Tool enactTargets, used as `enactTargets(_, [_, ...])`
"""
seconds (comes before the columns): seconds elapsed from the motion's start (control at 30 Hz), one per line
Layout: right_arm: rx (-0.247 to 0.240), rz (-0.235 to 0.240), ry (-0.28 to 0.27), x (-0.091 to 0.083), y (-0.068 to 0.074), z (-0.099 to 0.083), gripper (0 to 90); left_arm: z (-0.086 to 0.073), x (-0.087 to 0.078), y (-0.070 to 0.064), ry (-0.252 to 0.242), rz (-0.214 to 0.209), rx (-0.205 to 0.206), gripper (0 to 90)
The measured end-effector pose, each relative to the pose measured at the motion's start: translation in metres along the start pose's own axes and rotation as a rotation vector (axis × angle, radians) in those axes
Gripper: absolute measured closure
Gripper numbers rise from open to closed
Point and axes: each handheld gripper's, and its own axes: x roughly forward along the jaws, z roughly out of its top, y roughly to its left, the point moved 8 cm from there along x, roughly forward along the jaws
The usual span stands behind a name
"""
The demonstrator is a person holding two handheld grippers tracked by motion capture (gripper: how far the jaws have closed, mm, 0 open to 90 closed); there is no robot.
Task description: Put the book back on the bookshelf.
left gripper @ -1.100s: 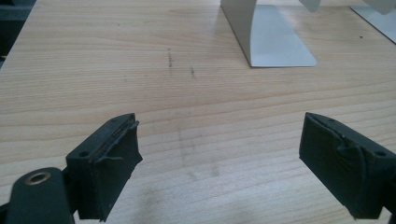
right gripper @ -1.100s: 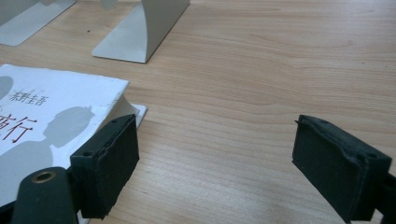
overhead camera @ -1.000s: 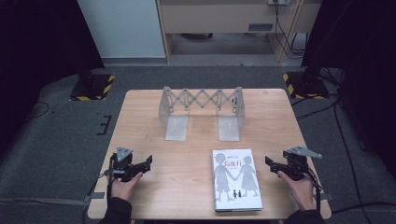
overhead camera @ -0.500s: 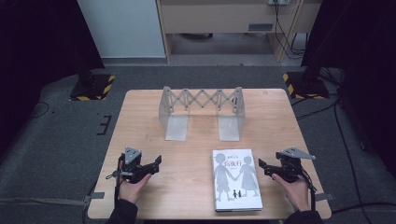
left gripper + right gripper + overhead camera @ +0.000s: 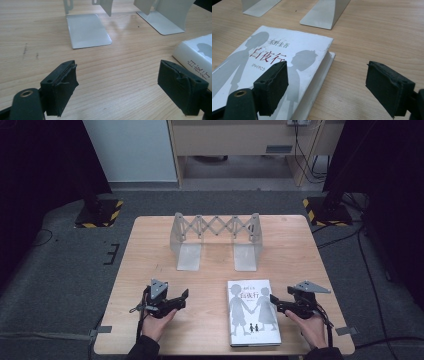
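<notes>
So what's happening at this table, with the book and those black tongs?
A person sits at a wooden table with tongs in each hand. A white book lies flat near the front edge, and an expanding metal book rack stands behind it. The left tongs and the right tongs are both open, one on either side of the book, pointing towards it. Neither is touching it yet, so it looks like they are about to pick it up.

One book [image 5: 252,311], one expanding metal bookend rack [image 5: 217,238], and two hand-held grippers on one table [image 5: 300,245].
</notes>
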Motion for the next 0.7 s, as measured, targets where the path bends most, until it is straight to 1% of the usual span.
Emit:
enactTargets(0.07, [-0.012,0.004,0.004,0.001,0.002,-0.001,18.6,-0.001,0.004,-0.008,0.01,-0.016,0.015,15.1])
enactTargets(0.1, [-0.012,0.004,0.004,0.001,0.002,-0.001,18.6,-0.001,0.004,-0.008,0.01,-0.016,0.015,15.1])
enactTargets(0.13, [-0.009,0.008,0.006,0.001,0.004,-0.002,18.7,-0.001,0.005,-0.011,0.013,-0.019,0.023,15.2])
enactTargets(0.17, [-0.008,0.011,0.005,0.001,0.005,-0.002,18.8,-0.002,0.007,-0.017,0.018,-0.027,0.04,15.3])
enactTargets(0.2, [-0.008,0.011,0.005,0.001,0.005,-0.002,18.8,-0.002,0.007,-0.017,0.018,-0.027,0.04,15.2])
enactTargets(0.23, [-0.006,0.021,0.005,0.002,0.006,-0.004,18.8,-0.002,0.007,-0.02,0.02,-0.031,0.047,15.3])
enactTargets(0.27, [-0.004,0.027,0.011,0.002,0.007,-0.005,18.9,-0.002,0.009,-0.026,0.022,-0.039,0.054,15.4])
enactTargets(0.33, [-0.007,0.035,0.011,0.004,0.009,-0.006,19.3,-0.002,0.009,-0.028,0.024,-0.04,0.058,15.6])
enactTargets(0.37, [0.001,0.043,0.016,0.004,0.01,-0.007,19.5,-0.002,0.011,-0.032,0.024,-0.047,0.057,15.8])
enactTargets(0.4, [-0.004,0.047,0.019,0.005,0.011,-0.008,19.5,-0.002,0.014,-0.039,0.025,-0.06,0.06,16.1])
enactTargets(0.43, [-0.004,0.047,0.019,0.005,0.011,-0.008,19.5,-0.002,0.014,-0.039,0.025,-0.06,0.06,16.2])
enactTargets(0.47, [0.001,0.058,0.025,0.006,0.013,-0.01,19.6,-0.004,0.018,-0.046,0.033,-0.072,0.07,16.2])
enactTargets(0.5, [-0.003,0.062,0.03,0.007,0.013,-0.011,19.7,-0.005,0.021,-0.051,0.039,-0.092,0.072,16.3])
enactTargets(0.53, [-0.003,0.062,0.03,0.007,0.013,-0.011,19.7,-0.005,0.021,-0.051,0.039,-0.092,0.072,16.3])
enactTargets(0.57, [0.005,0.075,0.034,0.009,0.012,-0.012,20.2,-0.007,0.024,-0.058,0.05,-0.104,0.085,16.3])
enactTargets(0.63, [0.024,0.093,0.038,0.01,0.014,-0.013,20.3,-0.009,0.028,-0.064,0.06,-0.113,0.098,16.6])
enactTargets(0.67, [0.027,0.102,0.043,0.01,0.015,-0.014,20.3,-0.01,0.029,-0.067,0.063,-0.118,0.101,16.6])
enactTargets(0.7, [0.021,0.101,0.041,0.011,0.015,-0.014,20.2,-0.011,0.031,-0.07,0.065,-0.123,0.101,16.7])
